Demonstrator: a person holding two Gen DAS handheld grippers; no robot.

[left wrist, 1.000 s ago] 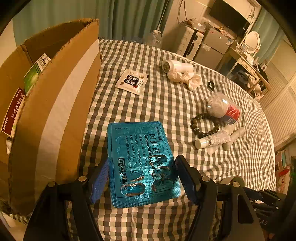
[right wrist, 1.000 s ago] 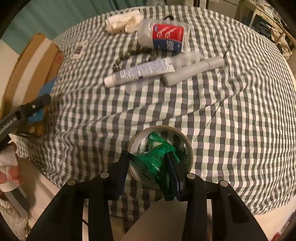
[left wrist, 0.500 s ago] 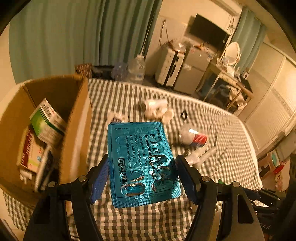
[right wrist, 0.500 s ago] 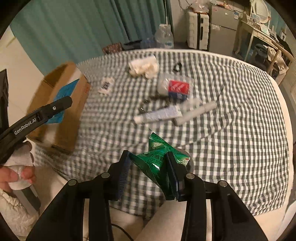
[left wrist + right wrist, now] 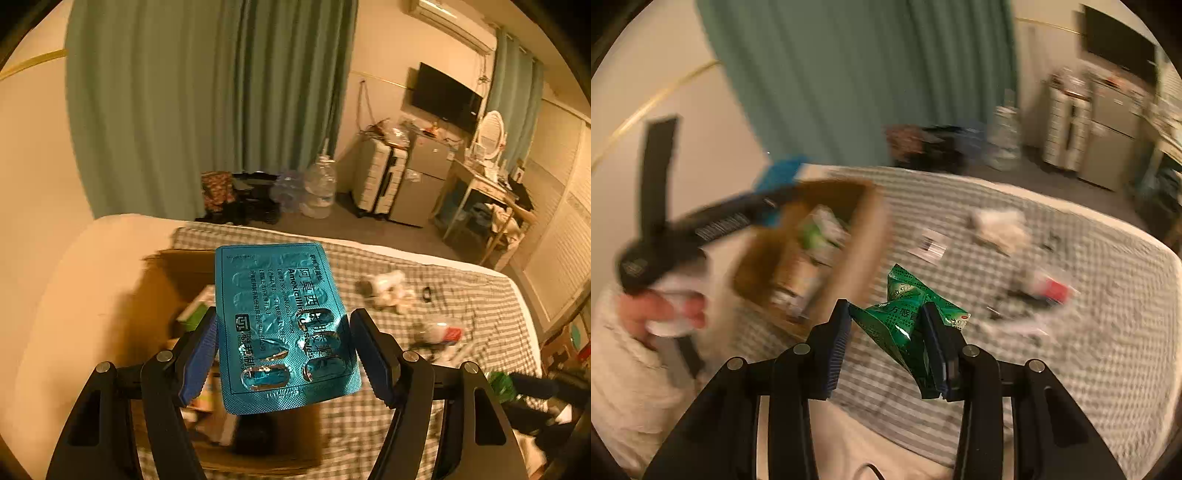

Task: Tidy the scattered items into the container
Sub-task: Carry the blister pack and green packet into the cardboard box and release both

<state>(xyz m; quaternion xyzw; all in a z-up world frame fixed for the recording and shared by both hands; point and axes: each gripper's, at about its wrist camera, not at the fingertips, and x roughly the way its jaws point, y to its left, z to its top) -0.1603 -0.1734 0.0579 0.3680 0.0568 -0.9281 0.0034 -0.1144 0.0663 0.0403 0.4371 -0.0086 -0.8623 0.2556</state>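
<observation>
One teal blister pack stands between the fingers of the left gripper, gripped at its two long edges near the lower end, with most of the sheet rising toward 12 o'clock. Four intact capsule pockets show at its lower end; the pockets above look flattened. The blue-padded fingers are spread to the pack's width and clamped on it. Below and behind the pack, from 9 to 6 o'clock, sits one open cardboard box on the bed with its grey-and-white checked cover. Several cartons lie inside the box, but blur prevents a count.

The right gripper pinches one crumpled green sachet, fingers drawn in close around its folded body, the sachet's upper corner pointing to 12 o'clock. In this view the cardboard box lies at 10 o'clock from the sachet, and the left gripper reaches over the box's far corner, its blister pack a blue smear. The person's left hand holds that tool at 9 o'clock.

Still on the bed cover: one small white sachet at 12 o'clock from the green one, one heap of white cloth at 1 o'clock, one clear bag with a red label at 3 o'clock, and a small dark ring beyond the cloth. Other pieces near the bag are too blurred to count.
</observation>
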